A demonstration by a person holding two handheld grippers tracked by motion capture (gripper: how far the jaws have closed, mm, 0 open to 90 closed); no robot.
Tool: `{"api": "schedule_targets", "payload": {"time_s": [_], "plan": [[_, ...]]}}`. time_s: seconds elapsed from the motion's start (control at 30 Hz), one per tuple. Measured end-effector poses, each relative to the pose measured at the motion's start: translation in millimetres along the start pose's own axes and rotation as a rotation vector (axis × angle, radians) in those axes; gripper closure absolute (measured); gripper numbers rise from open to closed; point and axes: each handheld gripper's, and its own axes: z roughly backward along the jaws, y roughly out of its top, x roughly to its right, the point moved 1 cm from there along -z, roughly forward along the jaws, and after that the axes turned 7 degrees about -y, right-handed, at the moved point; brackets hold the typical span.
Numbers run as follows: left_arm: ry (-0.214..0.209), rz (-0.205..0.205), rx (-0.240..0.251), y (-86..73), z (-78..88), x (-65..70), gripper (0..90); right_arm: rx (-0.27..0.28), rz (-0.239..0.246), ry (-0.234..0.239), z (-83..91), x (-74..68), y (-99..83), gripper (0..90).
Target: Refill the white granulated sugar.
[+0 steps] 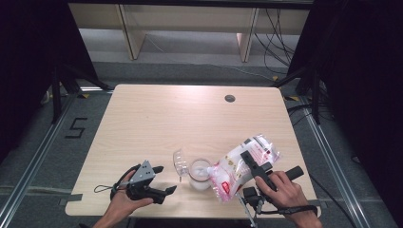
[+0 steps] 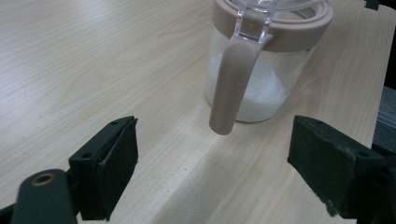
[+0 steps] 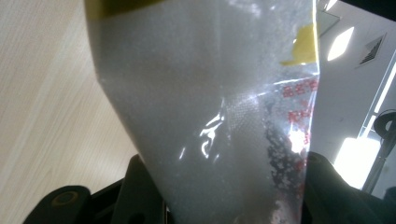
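Observation:
A clear jar (image 1: 200,175) with a beige rim and a long beige handle (image 2: 231,84) stands near the table's front edge, white powder in its bottom; its clear lid (image 1: 180,163) is flipped open to the left. My right gripper (image 1: 252,167) is shut on a clear plastic bag of white powder (image 1: 240,165) with red print, tilted with its lower end over the jar's mouth. The bag (image 3: 210,107) rises between the right jaws. My left gripper (image 1: 164,179) rests open on the table left of the jar, its jaws either side of the handle but short of it.
The light wooden table (image 1: 157,118) has a round cable hole (image 1: 230,98) at the back right. Dark curtains and stands flank the table; shelving and cables lie beyond its far edge.

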Motion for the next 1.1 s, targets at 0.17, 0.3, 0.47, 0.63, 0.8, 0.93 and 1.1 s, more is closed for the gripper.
{"api": "schedule_targets", "payload": {"time_s": [0.17,0.3,0.47,0.63,0.8,0.93,1.1], "plan": [[0.005,0.004,0.002,0.1,-0.4,0.8,15.5,-0.017,-0.019,0.007,1.5,-1.9,0.3,61.7],[-0.002,-0.001,-0.001,0.0,0.0,0.1,15.5,-0.016,-0.017,0.004,1.6,-1.5,0.5,61.8],[0.008,0.007,-0.005,-0.4,-0.4,1.0,15.5,-0.014,-0.015,0.003,1.5,-0.6,0.5,61.9],[0.007,-0.002,-0.004,-0.1,-0.1,0.8,15.5,-0.010,-0.012,-0.003,1.6,0.1,-0.4,61.9],[0.007,-0.003,-0.004,-0.1,-0.2,0.7,15.5,-0.017,-0.016,-0.003,2.1,0.3,-1.4,61.9],[0.002,-0.003,0.000,0.0,-0.2,0.5,15.5,-0.027,-0.040,0.005,2.4,-2.5,-0.9,62.0],[0.006,-0.002,-0.004,0.0,-0.2,0.7,15.5,-0.004,-0.001,0.005,0.6,0.4,-0.6,62.0]]}}
